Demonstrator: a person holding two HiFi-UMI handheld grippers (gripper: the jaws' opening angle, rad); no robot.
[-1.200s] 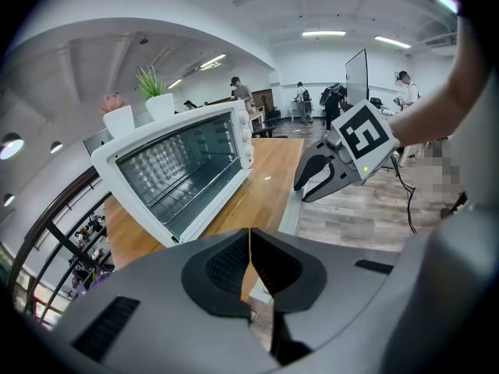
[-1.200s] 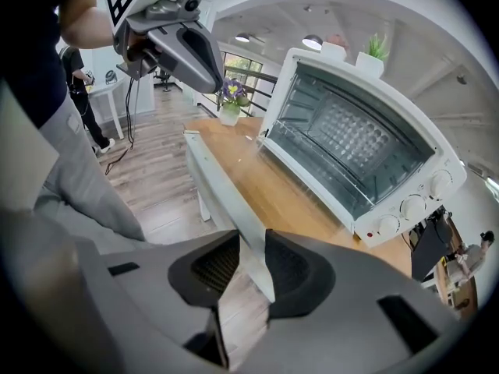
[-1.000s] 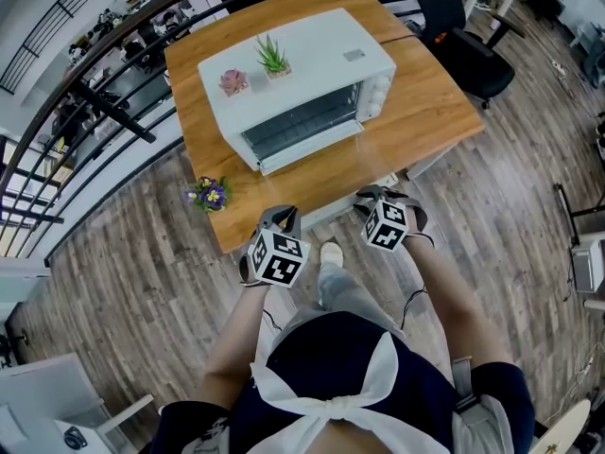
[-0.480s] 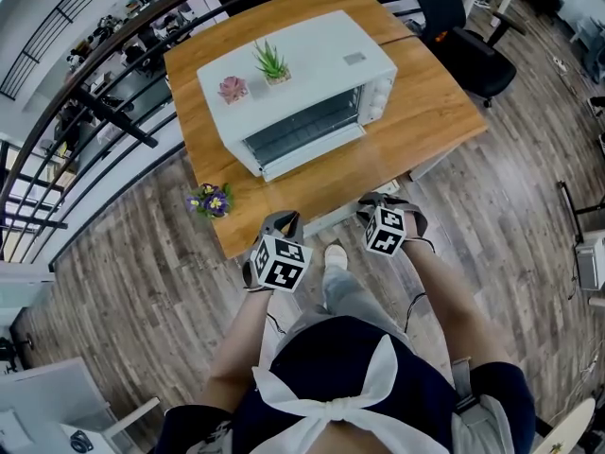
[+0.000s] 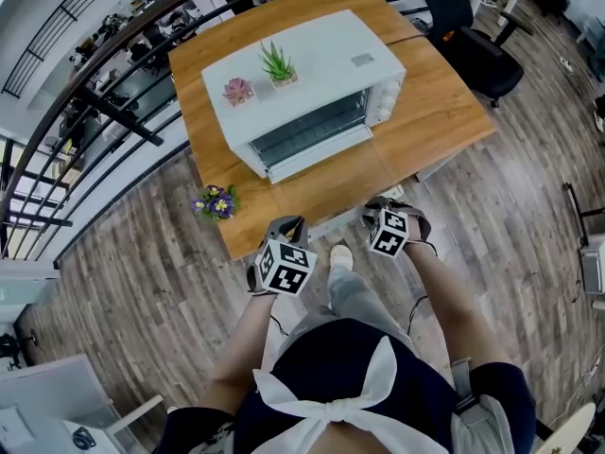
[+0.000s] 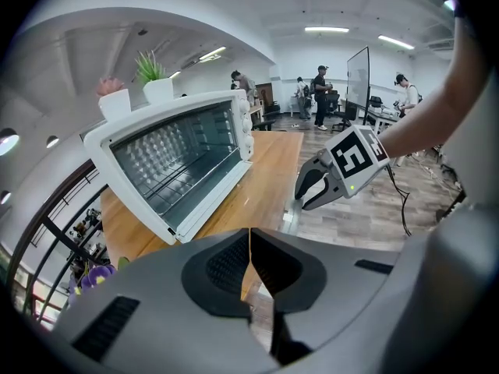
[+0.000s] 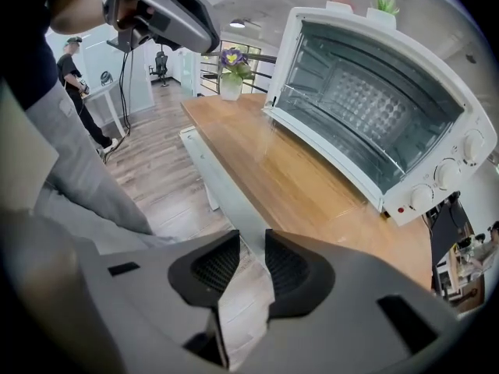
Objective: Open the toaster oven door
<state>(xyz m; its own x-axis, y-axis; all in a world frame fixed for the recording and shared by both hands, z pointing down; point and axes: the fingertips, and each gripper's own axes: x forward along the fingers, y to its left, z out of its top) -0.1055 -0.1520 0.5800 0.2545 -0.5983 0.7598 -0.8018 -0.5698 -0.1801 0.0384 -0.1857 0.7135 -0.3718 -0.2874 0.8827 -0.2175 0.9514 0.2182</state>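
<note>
1. A wood-plank floor (image 5: pixel 123 282) fills the room, with a dark railing along the far left side.
2. The wooden counter (image 5: pixel 435 102) stands ahead of the person, set at an angle to them in the head view.
3. The white toaster oven (image 5: pixel 321 50) sits on the far half of the counter. Its front (image 5: pixel 307 130) faces the person, and the rack and dimpled back wall show plainly through it. I cannot tell whether the glass door stands up or lies folded down.
4. A black office chair (image 5: pixel 473 55) stands just beyond the counter's right side.
5. The left tool (image 6: pixel 249 244) is held low in front of the person, near the counter's near edge and well apart from the oven. Its jaws are pressed together with nothing between them.
6. The right tool (image 7: pixel 252 244) is beside it, also short of the counter. Its jaws stand a narrow gap apart and hold nothing.
7. A small pot of purple flowers (image 5: pixel 216 201) sits at the counter's near-left corner.
8. A green plant (image 5: pixel 276 62) and a pink plant (image 5: pixel 237 90), each in a white pot, stand side by side on top of the oven.
9. Three white knobs (image 5: pixel 383 102) line the right end of the oven's front.
</note>
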